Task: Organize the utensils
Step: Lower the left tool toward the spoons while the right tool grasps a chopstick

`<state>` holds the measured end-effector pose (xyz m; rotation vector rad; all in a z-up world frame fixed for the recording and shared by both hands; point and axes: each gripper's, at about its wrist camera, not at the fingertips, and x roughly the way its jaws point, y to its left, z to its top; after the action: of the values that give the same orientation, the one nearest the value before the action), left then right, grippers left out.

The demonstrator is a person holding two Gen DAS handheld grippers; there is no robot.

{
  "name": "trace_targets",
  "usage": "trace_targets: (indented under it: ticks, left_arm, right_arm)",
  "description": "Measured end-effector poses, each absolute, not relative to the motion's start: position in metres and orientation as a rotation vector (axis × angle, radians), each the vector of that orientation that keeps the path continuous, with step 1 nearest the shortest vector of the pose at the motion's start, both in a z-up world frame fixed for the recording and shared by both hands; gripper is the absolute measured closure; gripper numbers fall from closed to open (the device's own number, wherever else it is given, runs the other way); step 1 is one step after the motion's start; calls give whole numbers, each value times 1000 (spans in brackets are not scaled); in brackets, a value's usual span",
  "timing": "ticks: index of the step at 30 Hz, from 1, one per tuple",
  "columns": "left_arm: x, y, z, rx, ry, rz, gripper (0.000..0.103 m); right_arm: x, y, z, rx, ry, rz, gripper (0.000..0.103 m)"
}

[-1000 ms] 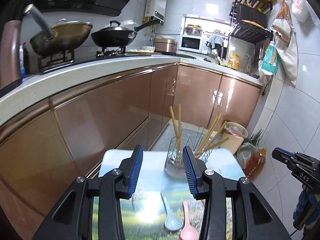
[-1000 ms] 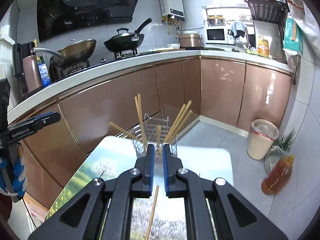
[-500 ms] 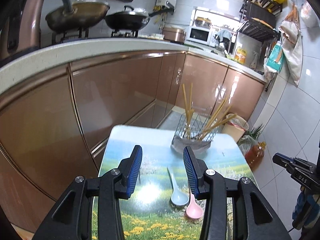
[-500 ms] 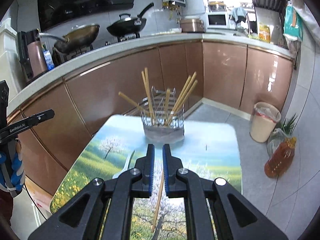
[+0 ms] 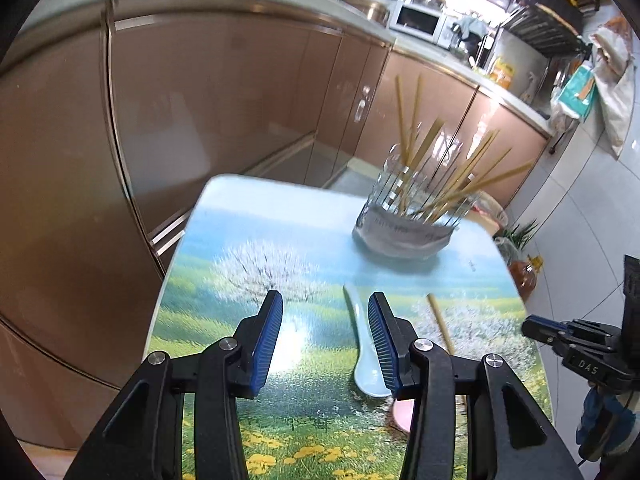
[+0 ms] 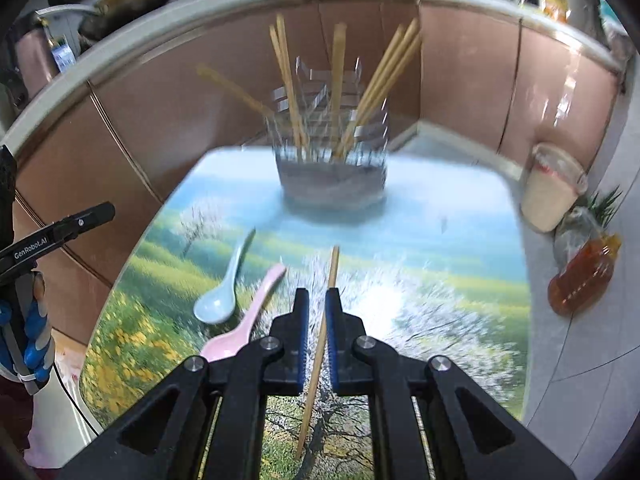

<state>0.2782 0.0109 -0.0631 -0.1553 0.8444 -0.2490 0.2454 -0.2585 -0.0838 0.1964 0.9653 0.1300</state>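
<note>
A wire utensil holder (image 5: pixel 404 228) (image 6: pixel 332 176) with several wooden chopsticks stands at the far end of the landscape-print table (image 5: pixel 240 280) (image 6: pixel 440 280). A light blue spoon (image 5: pixel 364 356) (image 6: pixel 224 292), a pink spoon (image 5: pixel 402 414) (image 6: pixel 256 308) and one loose chopstick (image 5: pixel 440 320) (image 6: pixel 332 272) lie flat on the table. My left gripper (image 5: pixel 325 296) is open above the table, its right finger just over the blue spoon, holding nothing. My right gripper (image 6: pixel 317 292) is shut and hovers over the loose chopstick, which lies on the table beneath it.
Brown cabinet fronts (image 5: pixel 200 120) run along the left and far side under a white counter. A lined bin (image 6: pixel 552 192) and an amber oil bottle (image 6: pixel 584 280) stand on the floor to the right of the table. The view is motion-blurred.
Both grippers have dropped and tipped downward toward the table. The spoons and loose chopstick now sit much closer under the fingers. The objects have not moved.
</note>
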Motion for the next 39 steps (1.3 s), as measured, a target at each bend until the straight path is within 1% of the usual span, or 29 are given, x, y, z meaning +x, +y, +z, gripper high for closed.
trace_targets:
  ticks: [5, 13, 16, 26, 29, 33, 36, 39]
  left_arm:
    - [293, 11, -91, -159, 897, -258, 59]
    - [311, 16, -117, -191, 954, -263, 59]
    - [315, 21, -121, -202, 963, -264, 59]
    - [318, 28, -127, -239, 984, -259, 59]
    - [315, 27, -126, -250, 984, -258, 59]
    - [307, 28, -119, -238, 972, -256, 59]
    - [300, 32, -111, -226, 957, -249, 59]
    - [297, 34, -107, -232, 950, -244, 59]
  right_arm:
    - [286, -250, -125, 184, 1118, 151, 95]
    - [332, -244, -166, 166, 1259, 138, 95]
    - [339, -244, -172, 154, 1292, 129, 94]
    - [351, -231, -173, 74, 1348, 116, 95]
    - [352, -223, -174, 35, 1352, 107, 97]
    - [345, -222, -170, 96, 1306, 118, 97]
    - [323, -230, -154, 162, 1222, 143, 97]
    - [295, -239, -126, 218, 1107, 176, 97]
